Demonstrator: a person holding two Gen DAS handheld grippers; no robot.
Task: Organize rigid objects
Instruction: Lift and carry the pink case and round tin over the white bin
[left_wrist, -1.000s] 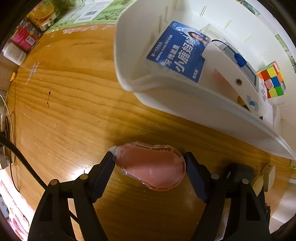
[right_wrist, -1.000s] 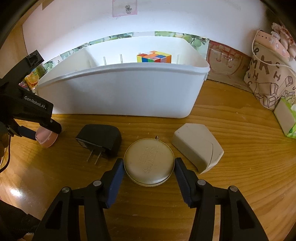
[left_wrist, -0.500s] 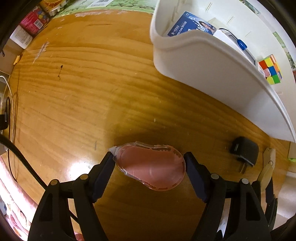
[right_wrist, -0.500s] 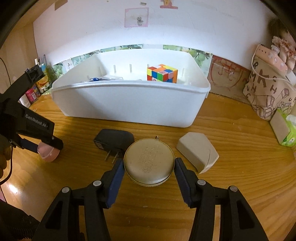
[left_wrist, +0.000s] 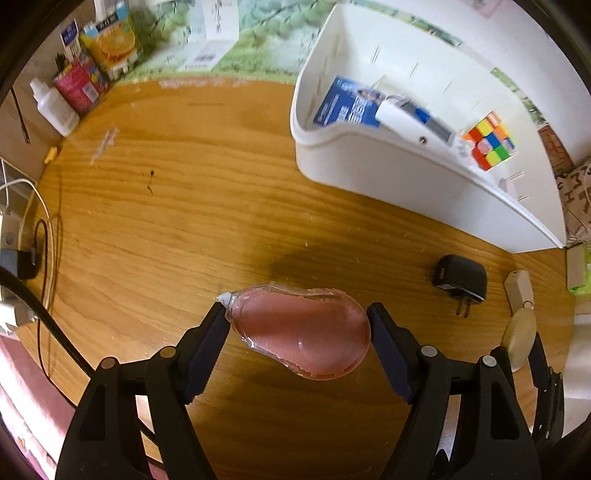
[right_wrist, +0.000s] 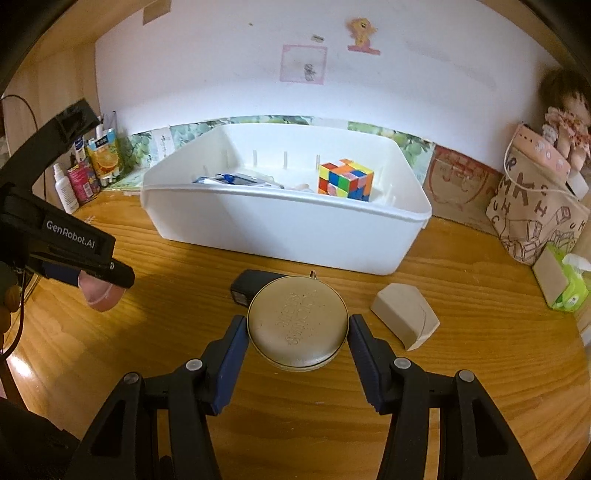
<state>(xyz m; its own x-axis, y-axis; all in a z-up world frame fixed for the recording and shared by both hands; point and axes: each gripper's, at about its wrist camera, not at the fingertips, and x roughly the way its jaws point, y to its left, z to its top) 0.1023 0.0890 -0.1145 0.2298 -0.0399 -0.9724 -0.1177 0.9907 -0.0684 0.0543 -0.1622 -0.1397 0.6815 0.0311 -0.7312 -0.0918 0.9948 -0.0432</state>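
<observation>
My left gripper (left_wrist: 297, 326) is shut on a pink teardrop-shaped plastic case (left_wrist: 301, 334), held above the wooden table (left_wrist: 166, 221). In the right wrist view the same pink case (right_wrist: 99, 295) hangs at the left edge, in the air. My right gripper (right_wrist: 297, 334) is shut on a round beige tin (right_wrist: 297, 323), lifted off the table. The white plastic bin (right_wrist: 280, 230) stands at the back and holds a colourful puzzle cube (right_wrist: 345, 181), a blue box (left_wrist: 347, 105) and a white device (left_wrist: 410, 123).
A black plug adapter (left_wrist: 461, 278) and a beige angular block (right_wrist: 404, 317) lie on the table in front of the bin. Bottles and cartons (left_wrist: 92, 70) stand at the back left. A patterned bag (right_wrist: 535, 214) and a tissue pack (right_wrist: 565, 286) are at the right. Cables (left_wrist: 33, 229) run along the left edge.
Both grippers have risen with their loads. The left one drew back from the bin's edge, so the bin now looks farther off. The tin now hides part of the black adapter.
</observation>
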